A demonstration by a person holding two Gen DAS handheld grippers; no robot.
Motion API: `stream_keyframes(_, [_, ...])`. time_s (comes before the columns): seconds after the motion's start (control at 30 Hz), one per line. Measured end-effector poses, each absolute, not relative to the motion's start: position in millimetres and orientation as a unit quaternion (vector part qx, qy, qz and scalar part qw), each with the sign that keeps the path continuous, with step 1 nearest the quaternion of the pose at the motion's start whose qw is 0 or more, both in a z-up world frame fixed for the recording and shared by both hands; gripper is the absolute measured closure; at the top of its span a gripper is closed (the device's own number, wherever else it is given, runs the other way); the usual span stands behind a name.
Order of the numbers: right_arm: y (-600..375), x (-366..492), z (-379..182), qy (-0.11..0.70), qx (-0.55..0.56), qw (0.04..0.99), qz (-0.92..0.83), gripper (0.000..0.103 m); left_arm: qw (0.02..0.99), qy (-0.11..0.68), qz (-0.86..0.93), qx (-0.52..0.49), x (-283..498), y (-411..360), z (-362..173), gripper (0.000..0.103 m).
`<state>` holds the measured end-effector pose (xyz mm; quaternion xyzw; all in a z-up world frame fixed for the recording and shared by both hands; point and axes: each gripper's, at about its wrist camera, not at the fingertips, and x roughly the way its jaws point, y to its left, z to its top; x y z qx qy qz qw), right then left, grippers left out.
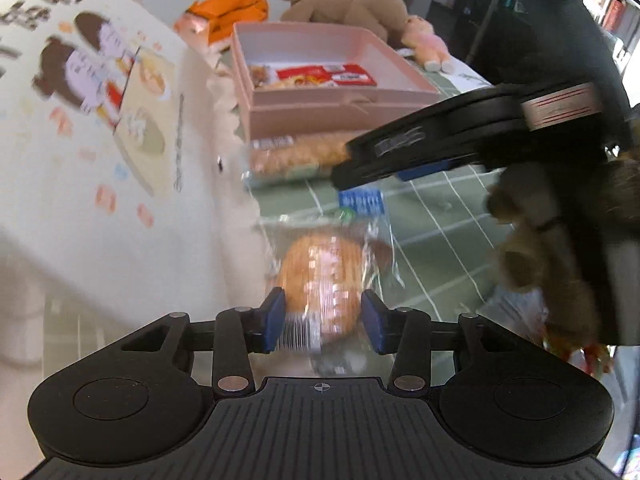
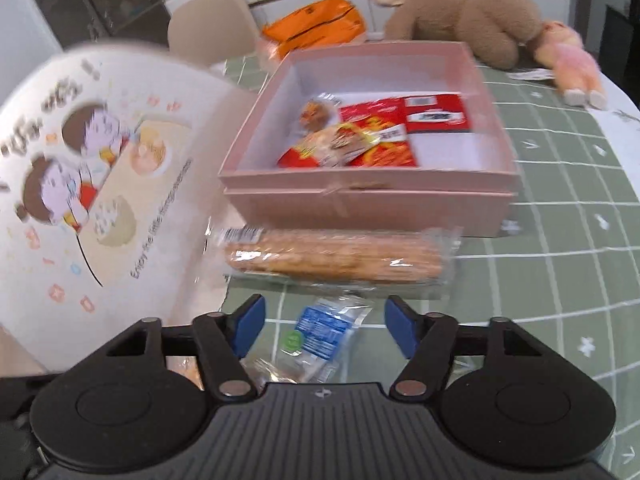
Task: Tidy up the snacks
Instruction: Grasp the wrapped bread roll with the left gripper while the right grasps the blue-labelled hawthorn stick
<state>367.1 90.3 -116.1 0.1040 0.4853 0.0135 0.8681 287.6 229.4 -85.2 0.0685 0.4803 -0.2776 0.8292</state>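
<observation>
Here, low in the left wrist frame, the left hand-held gripper (image 1: 323, 326) has its blue pads (image 1: 275, 320) pressed on either side of a wrapped round bun (image 1: 320, 280); its label print is too blurred to read. In the right wrist frame, the right hand-held gripper (image 2: 325, 330) stands wide, a blue-labelled wrapper (image 2: 322, 330) lying between its fingers on the green checked tabletop (image 2: 560, 280). Just beyond it lies a long wrapped bread (image 2: 332, 260), touching the pink box (image 2: 368, 204) at centre frame, which holds red snack packs (image 2: 380, 132). At left, a white cartoon bag (image 2: 100, 184) reads "Enjoy the little...". Plush toys (image 2: 472, 20) lie at upper right.
</observation>
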Motion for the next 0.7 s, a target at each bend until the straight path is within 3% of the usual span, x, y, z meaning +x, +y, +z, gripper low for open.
stream_keyframes(0.23, [78.3, 323.7, -125.4, 0.509, 0.058, 0.859, 0.015, 0.05, 0.828, 0.489, -0.271, 0.042, 285.2, 243.3, -82.8, 0.058])
stream_keyframes(0.4, [40.5, 288.8, -116.6, 0.502, 0.007, 0.862, -0.064, 0.05, 0.828, 0.433, -0.354, 0.038, 285.0, 233.2, -66.4, 0.058])
stream_keyframes(0.63, [10.6, 234.5, -94.6, 0.481, 0.075, 0.871, -0.061, 0.043, 0.785, 0.422, -0.394, 0.223, 280.0, 197.0, -85.5, 0.056])
stream_keyframes(0.7, [11.8, 224.7, -96.1, 0.481, 0.085, 0.871, -0.059, 0.043, 0.774, 0.421, -0.405, 0.244, 276.1, 193.1, -90.9, 0.043])
